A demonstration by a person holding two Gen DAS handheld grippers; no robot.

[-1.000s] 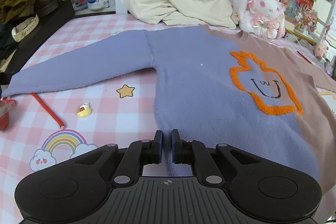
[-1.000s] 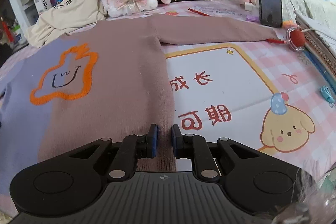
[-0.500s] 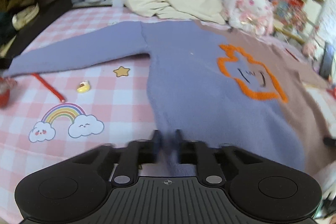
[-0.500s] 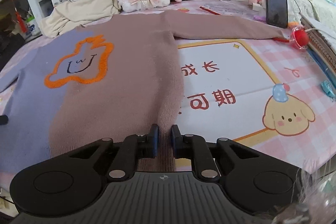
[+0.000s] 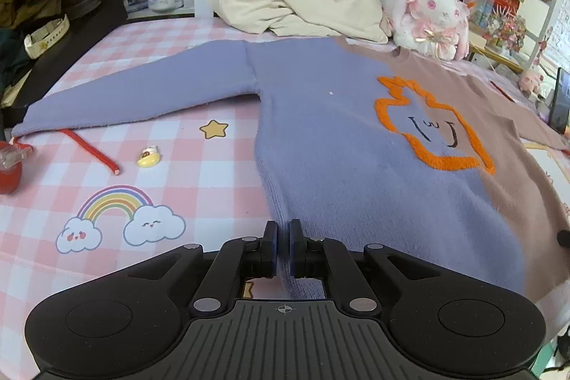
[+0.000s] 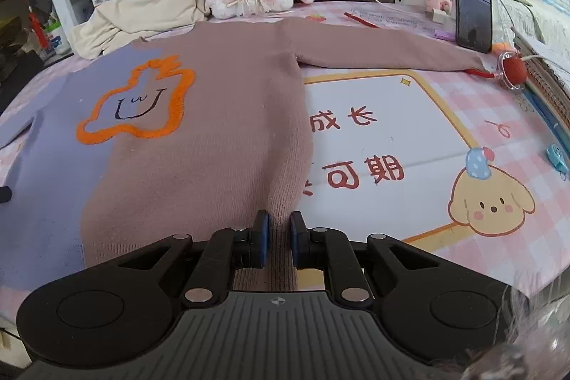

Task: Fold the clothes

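Left wrist view: sweater (image 5: 338, 145) lies flat, front up, sleeves spread on the pink checked tablecloth (image 5: 199, 180). Left gripper (image 5: 281, 244) is pinched on its purple hem corner; right gripper (image 6: 279, 237) is pinched on the mauve hem corner. Cream garment (image 5: 302, 6) sits behind the collar.

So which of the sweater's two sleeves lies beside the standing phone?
The brownish-pink sleeve; its cuff ends by the upright black phone. The purple sleeve stretches the opposite way.
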